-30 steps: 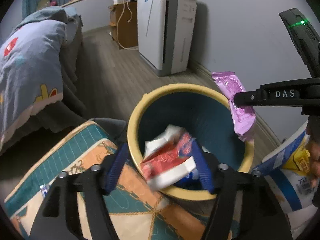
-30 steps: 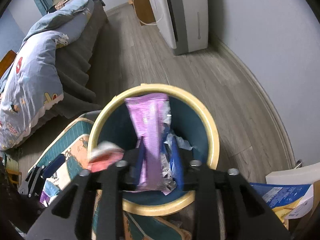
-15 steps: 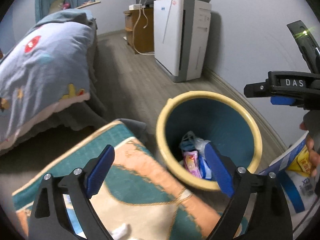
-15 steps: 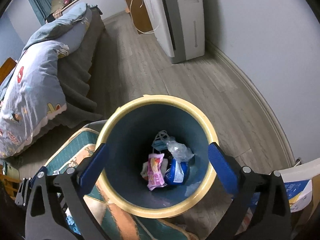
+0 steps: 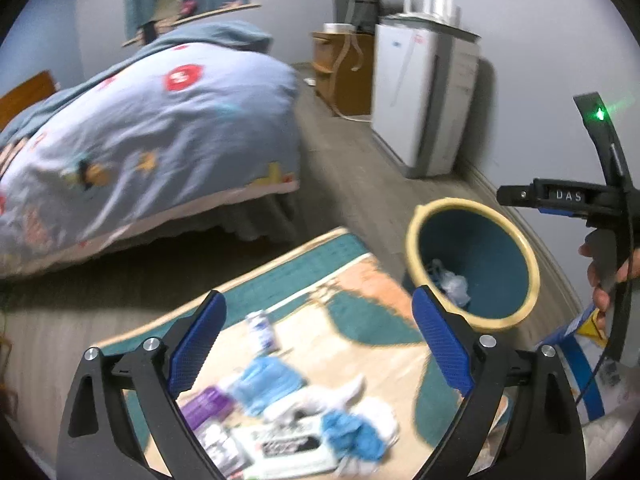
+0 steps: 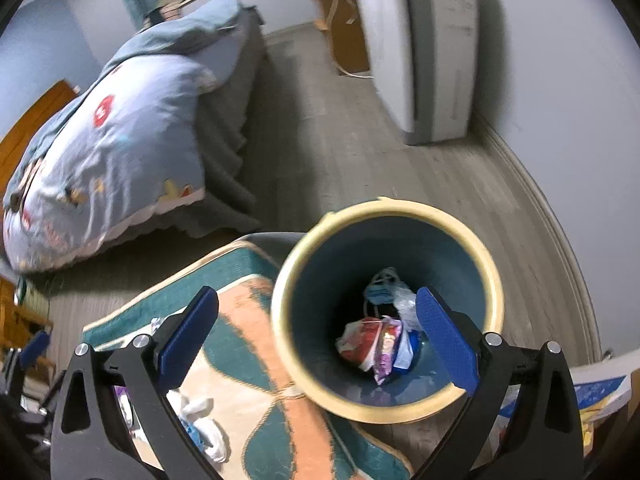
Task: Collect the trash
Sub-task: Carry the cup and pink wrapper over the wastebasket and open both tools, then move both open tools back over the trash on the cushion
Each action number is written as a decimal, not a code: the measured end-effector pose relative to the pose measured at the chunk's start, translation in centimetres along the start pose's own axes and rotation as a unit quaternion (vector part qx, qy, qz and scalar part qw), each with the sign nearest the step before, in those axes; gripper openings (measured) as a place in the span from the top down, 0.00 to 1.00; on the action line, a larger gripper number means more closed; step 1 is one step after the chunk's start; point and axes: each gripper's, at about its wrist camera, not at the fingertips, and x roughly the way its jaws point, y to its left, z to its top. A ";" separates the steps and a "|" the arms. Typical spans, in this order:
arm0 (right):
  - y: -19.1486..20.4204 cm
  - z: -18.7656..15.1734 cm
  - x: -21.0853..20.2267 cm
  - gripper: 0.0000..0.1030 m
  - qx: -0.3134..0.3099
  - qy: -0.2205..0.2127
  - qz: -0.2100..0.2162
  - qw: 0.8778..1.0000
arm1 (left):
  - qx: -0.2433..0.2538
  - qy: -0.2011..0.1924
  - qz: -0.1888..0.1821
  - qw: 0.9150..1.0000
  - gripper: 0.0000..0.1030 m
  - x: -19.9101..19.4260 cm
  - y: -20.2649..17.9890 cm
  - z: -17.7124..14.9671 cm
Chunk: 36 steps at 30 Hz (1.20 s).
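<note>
Your left gripper hangs over the rug with its jaws spread wide and nothing between them; they have just been opening, only a touch further in the last moment. Under it lies the loose trash: blue and white crumpled pieces, a purple packet, a small can, all blurred. Your right gripper is released too, jaws at full spread and empty, poised above the bin, which stands on the floor at the rug's edge, its yellow rim touching the rug. Down in the bin sit the wrappers, red, purple and blue, with a clear bag behind them. The bed is off to the left, and the white appliance is against the wall.
</note>
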 end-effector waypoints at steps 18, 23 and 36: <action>10.2 -5.1 3.0 0.06 -0.117 0.068 0.032 0.990 | -0.035 0.033 0.074 0.996 0.09 -0.5 9.6 -5.1; 12.1 -7.9 5.5 0.06 -0.133 0.117 0.027 0.984 | -0.038 0.051 0.088 0.994 0.09 -0.1 11.6 -6.7; 16.4 -11.2 7.4 0.06 -0.181 0.150 0.024 0.972 | -0.050 0.121 0.058 0.990 0.09 2.0 14.6 -11.5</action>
